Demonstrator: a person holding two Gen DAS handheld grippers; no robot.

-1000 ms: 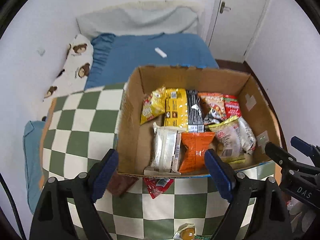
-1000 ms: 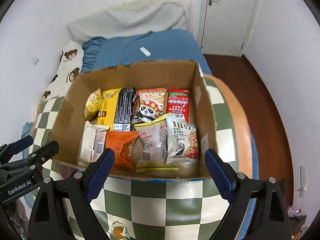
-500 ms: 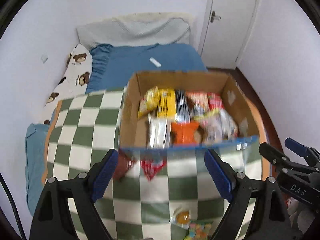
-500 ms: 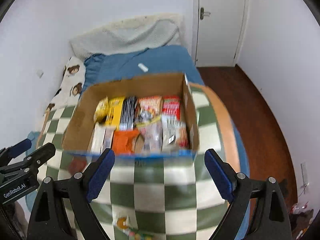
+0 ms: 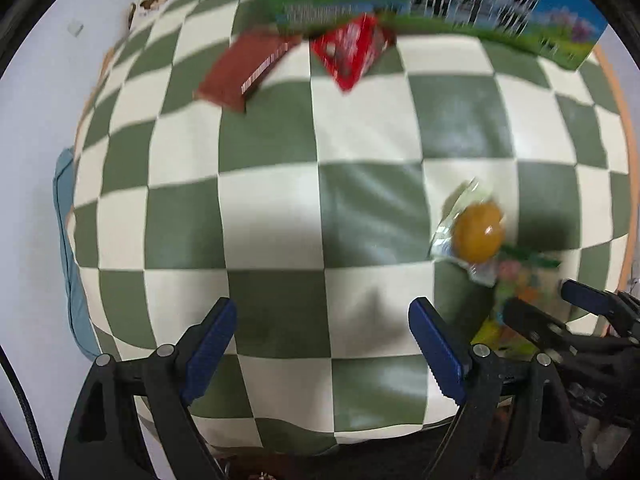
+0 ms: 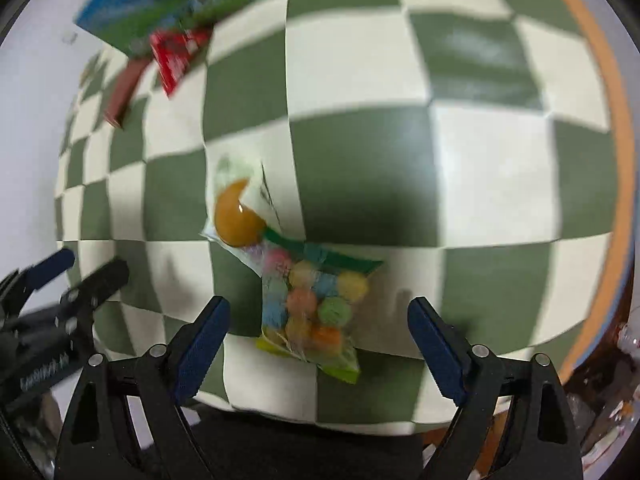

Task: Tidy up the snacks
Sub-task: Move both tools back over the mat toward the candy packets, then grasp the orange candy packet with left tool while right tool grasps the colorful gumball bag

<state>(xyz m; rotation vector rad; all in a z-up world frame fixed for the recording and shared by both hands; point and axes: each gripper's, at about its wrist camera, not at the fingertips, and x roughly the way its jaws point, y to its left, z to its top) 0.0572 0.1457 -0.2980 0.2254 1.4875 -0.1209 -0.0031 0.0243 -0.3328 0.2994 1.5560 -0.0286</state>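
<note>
A clear bag of colourful candies [image 6: 310, 306] lies on the checkered cloth, between and just beyond the fingers of my open, empty right gripper [image 6: 318, 344]. A clear packet with an orange round snack [image 6: 236, 216] touches its far left corner. My left gripper [image 5: 322, 350] is open and empty over bare cloth; the orange snack [image 5: 478, 232] lies ahead to its right. A brown bar [image 5: 244, 68] and a red packet [image 5: 350, 50] lie by the blue-green wall of the snack box [image 5: 440, 4].
The green and white checkered cloth [image 5: 272, 200] covers a table with an orange rim [image 6: 622, 160]. The right gripper shows at the lower right of the left wrist view [image 5: 560, 312]. The left gripper shows at the left of the right wrist view [image 6: 68, 276].
Both grippers have dropped and tilted down toward the cloth in front of the box. The box's inside has left view; the loose snacks on the cloth now appear close. The views are blurred.
</note>
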